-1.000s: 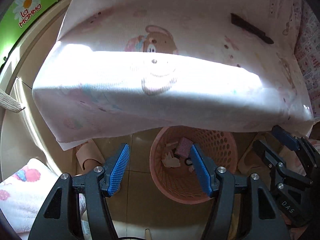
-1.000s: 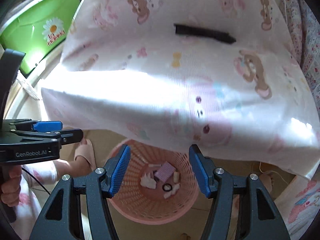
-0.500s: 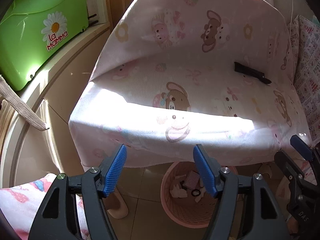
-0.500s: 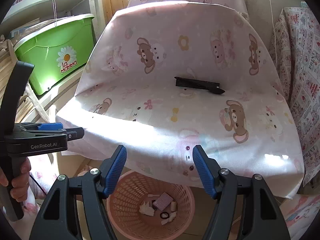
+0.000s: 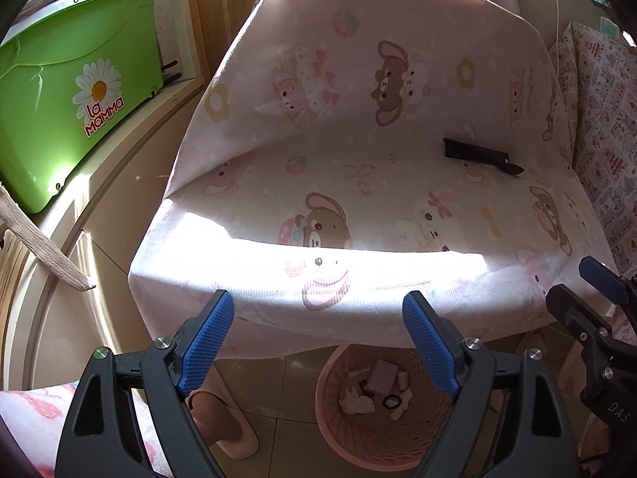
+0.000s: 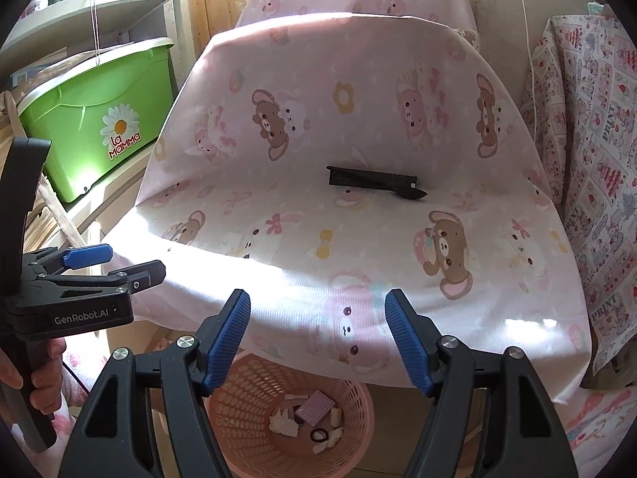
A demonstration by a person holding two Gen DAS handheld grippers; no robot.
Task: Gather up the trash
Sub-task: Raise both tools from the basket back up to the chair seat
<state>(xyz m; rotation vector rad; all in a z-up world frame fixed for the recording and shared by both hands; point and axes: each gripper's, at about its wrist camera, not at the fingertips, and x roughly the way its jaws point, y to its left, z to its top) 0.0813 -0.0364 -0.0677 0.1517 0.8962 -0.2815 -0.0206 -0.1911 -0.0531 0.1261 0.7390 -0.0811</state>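
Observation:
A slim black object (image 5: pixel 477 155) (image 6: pixel 374 181) lies on the seat of a chair draped in pink bear-print cloth (image 5: pixel 358 199) (image 6: pixel 358 119). Below the seat's front edge, a pink perforated basket (image 5: pixel 330 426) (image 6: pixel 247 410) stands on the floor. It holds white scraps, a purple card (image 5: pixel 382 376) (image 6: pixel 316 406) and a black ring. My left gripper (image 5: pixel 318 306) (image 6: pixel 131 265) hovers above the basket with its jaws opening and nothing between them. My right gripper (image 6: pixel 317 302) (image 5: pixel 573 281) hangs beside it, open and empty.
A green lidded box (image 5: pixel 71 91) (image 6: pixel 99 119) sits on a ledge to the left of the chair. A wooden stick (image 5: pixel 40 247) juts in at the left. A foot in a slipper (image 5: pixel 223 430) rests on the tiled floor left of the basket. Patterned fabric (image 6: pixel 589 159) hangs at right.
Both grippers have risen and tipped up from the basket, so the chair seat and the black object now fill the views. Both pairs of jaws have spread wider.

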